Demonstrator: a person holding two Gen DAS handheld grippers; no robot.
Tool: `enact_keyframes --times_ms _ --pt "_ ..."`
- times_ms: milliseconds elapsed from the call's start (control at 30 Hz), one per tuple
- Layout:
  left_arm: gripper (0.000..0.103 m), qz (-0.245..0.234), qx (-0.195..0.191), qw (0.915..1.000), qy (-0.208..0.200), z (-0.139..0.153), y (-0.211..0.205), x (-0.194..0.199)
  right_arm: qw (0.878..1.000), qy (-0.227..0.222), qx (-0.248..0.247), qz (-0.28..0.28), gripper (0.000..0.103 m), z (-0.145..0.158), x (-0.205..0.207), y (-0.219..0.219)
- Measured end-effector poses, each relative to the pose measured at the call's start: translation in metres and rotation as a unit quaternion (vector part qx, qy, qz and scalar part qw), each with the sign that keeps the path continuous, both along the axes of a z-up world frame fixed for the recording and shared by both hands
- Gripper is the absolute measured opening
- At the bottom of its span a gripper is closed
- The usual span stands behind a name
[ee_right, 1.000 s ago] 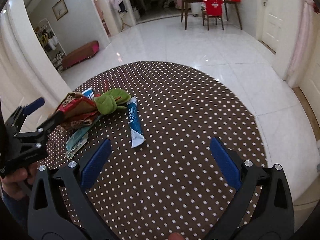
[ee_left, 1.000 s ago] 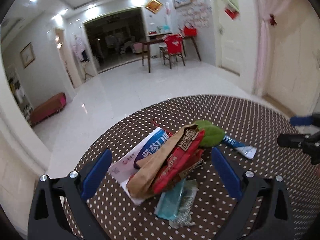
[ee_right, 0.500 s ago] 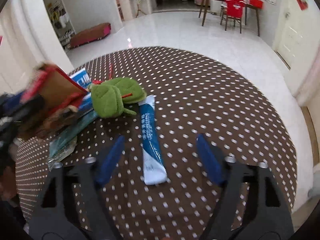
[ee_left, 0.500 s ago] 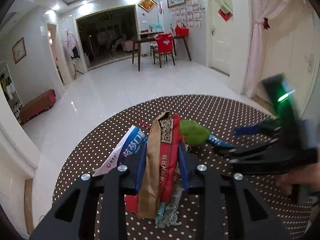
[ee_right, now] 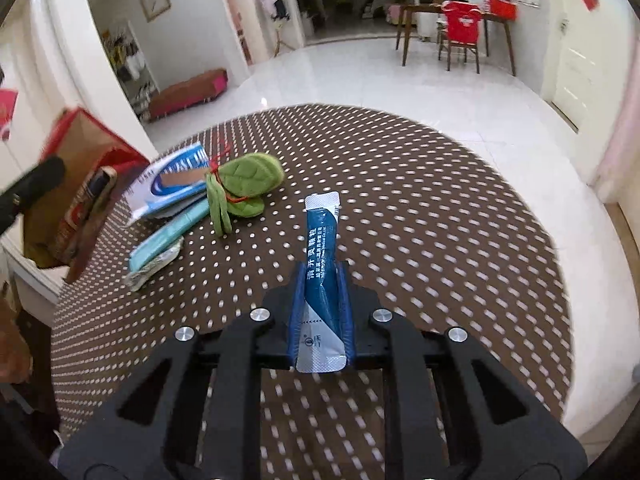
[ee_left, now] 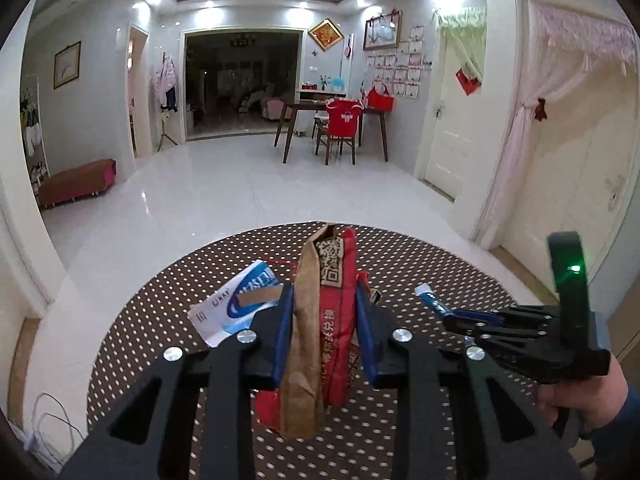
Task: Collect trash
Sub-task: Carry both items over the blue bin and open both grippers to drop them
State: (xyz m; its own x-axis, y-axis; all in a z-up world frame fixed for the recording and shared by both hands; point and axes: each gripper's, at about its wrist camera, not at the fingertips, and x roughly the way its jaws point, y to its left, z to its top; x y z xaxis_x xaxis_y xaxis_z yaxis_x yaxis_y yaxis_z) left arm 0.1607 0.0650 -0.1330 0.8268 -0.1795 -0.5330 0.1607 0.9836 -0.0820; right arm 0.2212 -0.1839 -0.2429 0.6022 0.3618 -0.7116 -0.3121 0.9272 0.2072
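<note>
We are pinching a bundle of brown and red wrappers [ee_left: 320,336] in the left gripper [ee_left: 322,332], its jaws pressed onto both flat sides, and the bundle is hanging clear of the dotted desk [ee_right: 420,208]. We are squeezing a blue-and-white sachet [ee_right: 320,276] in the right gripper [ee_right: 320,312], whose jaws have just been closing onto its narrow body; it is standing up between them, sealed top pointing away from us, and whether its lower end is touching the desk we cannot tell. We are judging the collecting as roughly half done: two pieces are in our grip, none is in a bin, and no bin is showing. Left on the desk are a white-and-blue packet [ee_right: 168,184], a pale teal wrapper [ee_right: 168,236] with a crumpled silvery scrap just beside it, and a green quilted leaf-shaped thing [ee_right: 244,180] tied with red string, all near one another at the left. The wrappers are looking flat, creased and light, the red one printed with a square code.
</note>
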Motion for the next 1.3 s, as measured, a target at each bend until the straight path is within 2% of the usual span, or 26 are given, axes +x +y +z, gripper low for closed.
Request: enact_keyframes --times_ms 133,267,600,933,1167,1300 --pt "0.028 -0.003 -0.020 0.9998 -0.007 0.004 -0.012 -0.011 1.000 -0.013 0.022 -0.009 0.017 0.020 -0.011 -0.024" --pt "0.028 -0.013 -0.023 0.9996 -0.011 0.008 -0.026 -0.020 0.998 -0.027 0.048 -0.014 0.017 0.042 -0.027 -0.041" --pt "0.028 -0.052 -0.027 0.9980 -0.022 0.017 -0.072 -0.036 0.996 -0.054 0.068 -0.034 0.017 0.067 -0.052 -0.083" --pt "0.028 -0.101 -0.023 0.9944 -0.019 0.028 -0.126 -0.023 0.989 -0.074 0.085 -0.092 0.017 0.080 -0.071 -0.150" --pt "0.028 -0.152 -0.018 0.9882 -0.008 0.025 -0.186 -0.008 0.980 -0.076 0.097 -0.153 0.017 0.078 -0.079 -0.209" --pt "0.028 -0.182 -0.017 0.9830 0.013 0.015 -0.224 0.003 0.974 -0.066 0.105 -0.188 0.017 0.069 -0.083 -0.246"
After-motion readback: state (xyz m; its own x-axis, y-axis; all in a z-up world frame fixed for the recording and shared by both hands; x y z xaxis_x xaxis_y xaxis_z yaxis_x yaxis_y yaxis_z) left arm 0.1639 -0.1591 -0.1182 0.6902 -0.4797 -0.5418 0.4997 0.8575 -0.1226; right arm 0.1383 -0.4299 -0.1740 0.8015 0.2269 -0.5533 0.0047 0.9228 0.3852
